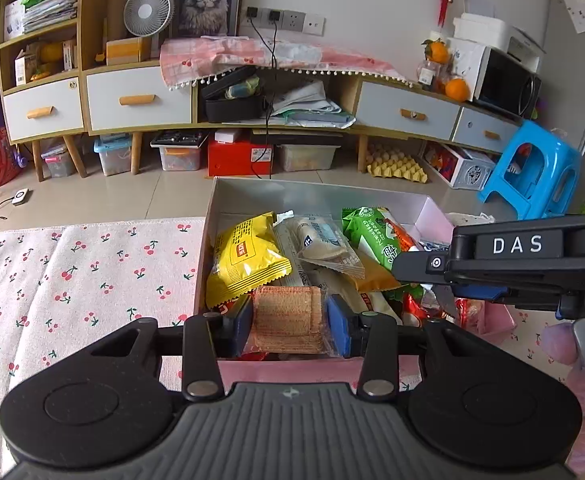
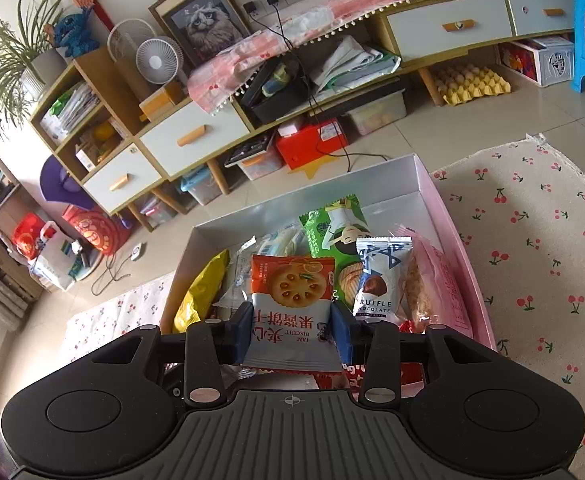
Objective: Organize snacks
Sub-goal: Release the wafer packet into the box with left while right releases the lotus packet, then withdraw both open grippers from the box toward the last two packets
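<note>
- Left gripper [image 1: 288,326] pinching a clear-wrapped wafer pack [image 1: 286,322], blue pads pressed against both sides of it, just over the near wall of the box.
- Right gripper [image 2: 292,330] clamped the same way on a jam biscuit packet [image 2: 290,312] — orange top, white lower half, print upside down toward the camera — held above the heap of snacks.
- Seen from the left wrist, the right gripper [image 1: 420,268] reaching in from the right edge over the box's right half.
- Just beyond the pads, the open box [image 1: 252,196], pink outside and white inside, resting on the cherry-print cloth [image 1: 84,272] and piled with packets.
- Inside, left side: a yellow packet [image 1: 246,258]; centre: pale clear-wrapped pieces [image 1: 324,244]; further back: a green packet [image 1: 372,232].
- In the right wrist view, a truffle chocolate packet [image 2: 380,280] standing just right of the held biscuits, with a pink bag [image 2: 440,284] against the box's right wall.
- Far end of the box bare white.
- Past the table — tiled floor, then a long low cabinet [image 1: 140,98] with white drawers, storage tubs beneath it, a blue stool [image 1: 532,168] to the right.
</note>
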